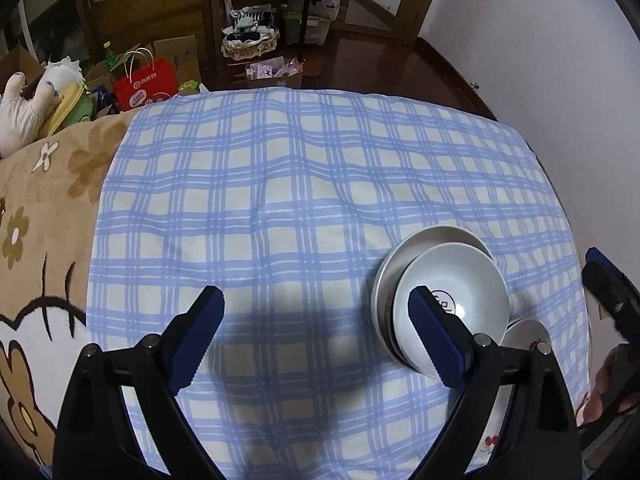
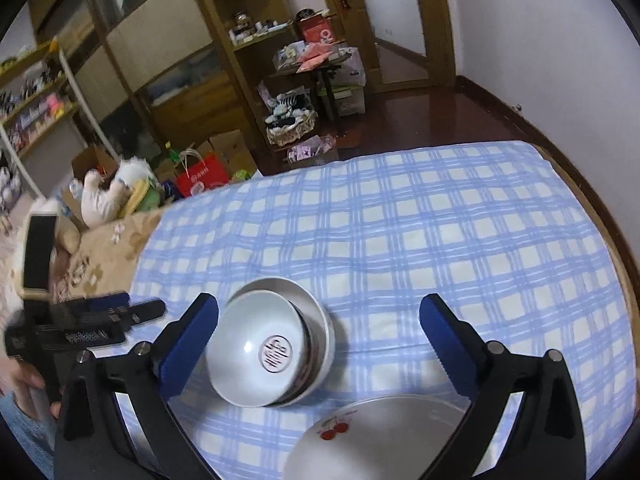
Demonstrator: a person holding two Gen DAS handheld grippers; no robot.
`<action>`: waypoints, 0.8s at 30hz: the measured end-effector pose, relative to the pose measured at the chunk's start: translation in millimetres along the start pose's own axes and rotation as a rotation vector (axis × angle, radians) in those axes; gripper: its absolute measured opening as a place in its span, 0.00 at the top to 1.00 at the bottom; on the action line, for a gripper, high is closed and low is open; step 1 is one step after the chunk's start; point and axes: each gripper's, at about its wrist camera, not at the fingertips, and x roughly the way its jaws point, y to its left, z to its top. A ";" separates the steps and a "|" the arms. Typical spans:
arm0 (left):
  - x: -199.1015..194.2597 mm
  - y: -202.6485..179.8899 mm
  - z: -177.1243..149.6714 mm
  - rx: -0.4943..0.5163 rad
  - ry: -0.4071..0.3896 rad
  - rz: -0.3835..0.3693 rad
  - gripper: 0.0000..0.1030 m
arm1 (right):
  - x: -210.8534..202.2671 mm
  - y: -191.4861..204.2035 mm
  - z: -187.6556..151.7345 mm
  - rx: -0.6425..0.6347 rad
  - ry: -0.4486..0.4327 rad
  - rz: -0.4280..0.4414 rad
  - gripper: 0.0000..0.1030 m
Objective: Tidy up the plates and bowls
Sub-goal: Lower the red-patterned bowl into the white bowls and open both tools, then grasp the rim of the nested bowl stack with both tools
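A stack of white bowls (image 1: pixel 452 280) rests on the blue checked cloth (image 1: pixel 280 184), and the top bowl (image 2: pixel 256 344) leans to one side and shows a round mark inside. My left gripper (image 1: pixel 316 304) is open over bare cloth, and its right finger (image 1: pixel 432 332) stands in front of the stack. My right gripper (image 2: pixel 320 308) is open above the bowls, which lie close to its left finger (image 2: pixel 192 340) with nothing pressed. Below them lies a white plate with a cherry print (image 2: pixel 380 436), partly hidden in the left wrist view as the plate (image 1: pixel 524 332).
A tan flowered blanket (image 1: pixel 48 216) covers the bed left of the cloth. A plush toy (image 2: pixel 104 200), a red bag (image 2: pixel 200 180) and boxes crowd the floor beyond. Shelves (image 2: pixel 240 32) stand behind, a wall (image 1: pixel 540 40) to the right. A hand (image 2: pixel 20 380) holds the left gripper (image 2: pixel 92 328).
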 end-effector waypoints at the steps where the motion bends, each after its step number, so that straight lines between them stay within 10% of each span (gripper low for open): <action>1: 0.8 0.6 0.8 -0.001 -0.002 0.005 0.11 | 2.1 0.4 -1.8 -0.011 0.000 -0.014 0.00; 24: 39.3 1.7 7.5 0.019 0.073 0.047 0.11 | 49.3 -9.9 -15.9 -0.013 0.124 -0.062 0.00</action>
